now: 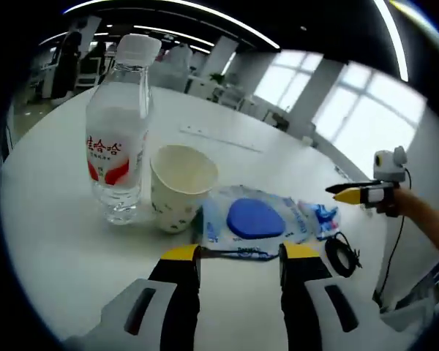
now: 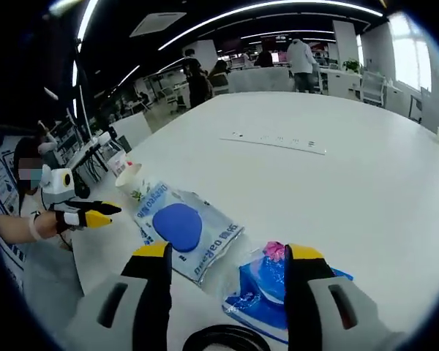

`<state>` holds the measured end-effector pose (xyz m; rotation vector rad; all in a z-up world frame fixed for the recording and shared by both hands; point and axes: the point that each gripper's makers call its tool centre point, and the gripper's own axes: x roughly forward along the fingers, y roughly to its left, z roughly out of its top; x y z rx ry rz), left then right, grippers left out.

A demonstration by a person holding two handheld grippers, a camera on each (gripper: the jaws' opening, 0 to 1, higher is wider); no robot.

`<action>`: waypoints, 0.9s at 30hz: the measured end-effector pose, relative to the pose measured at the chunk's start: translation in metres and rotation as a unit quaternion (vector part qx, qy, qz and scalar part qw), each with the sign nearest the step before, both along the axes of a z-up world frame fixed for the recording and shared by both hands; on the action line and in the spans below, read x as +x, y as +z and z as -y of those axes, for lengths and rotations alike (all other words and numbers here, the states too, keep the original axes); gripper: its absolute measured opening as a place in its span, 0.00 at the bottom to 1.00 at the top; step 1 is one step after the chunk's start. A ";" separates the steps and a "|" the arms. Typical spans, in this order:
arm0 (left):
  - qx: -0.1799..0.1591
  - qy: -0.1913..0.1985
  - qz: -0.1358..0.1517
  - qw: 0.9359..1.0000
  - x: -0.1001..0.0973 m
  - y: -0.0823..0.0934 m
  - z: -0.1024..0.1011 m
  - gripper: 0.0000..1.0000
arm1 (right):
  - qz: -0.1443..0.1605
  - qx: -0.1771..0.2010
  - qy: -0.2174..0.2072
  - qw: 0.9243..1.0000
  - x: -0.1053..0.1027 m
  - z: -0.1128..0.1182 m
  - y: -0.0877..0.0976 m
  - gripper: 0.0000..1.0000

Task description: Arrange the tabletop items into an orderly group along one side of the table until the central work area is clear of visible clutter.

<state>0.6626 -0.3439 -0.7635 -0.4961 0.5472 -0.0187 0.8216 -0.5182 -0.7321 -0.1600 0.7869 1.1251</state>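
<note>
A broad white table (image 1: 51, 241) sits in an open office with ceiling light strips and tall windows. On it, a water bottle (image 1: 117, 124) stands just beside a paper cup (image 1: 179, 186), next to a wipes pack (image 1: 252, 219) with a blue lid. A black cable coil (image 1: 342, 254) lies nearby. The left gripper (image 1: 239, 256) and right gripper (image 2: 227, 256) are spread open, holding nothing.

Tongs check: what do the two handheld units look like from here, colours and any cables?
Both match. The left tongs and right tongs have black jaws capped with yellow tips, rising from grey bodies with dark slots. Seen from the opposite view, each carries a white box behind a yellow-and-black nose. A thin black cable hangs from the right unit in the left gripper view.
</note>
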 end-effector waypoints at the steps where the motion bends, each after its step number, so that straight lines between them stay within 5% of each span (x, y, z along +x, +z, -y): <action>1: -0.008 0.005 -0.005 1.000 0.000 -0.003 -0.001 0.37 | -0.005 0.005 -0.003 1.000 -0.002 -0.003 0.001 0.59; 22: 0.002 0.017 -0.010 1.000 0.014 -0.015 -0.007 0.27 | -0.065 -0.002 -0.010 0.998 -0.009 -0.021 -0.021 0.30; 27: 0.004 0.017 -0.016 1.000 0.016 -0.019 -0.007 0.26 | -0.082 -0.019 -0.010 0.996 -0.008 -0.024 -0.034 0.30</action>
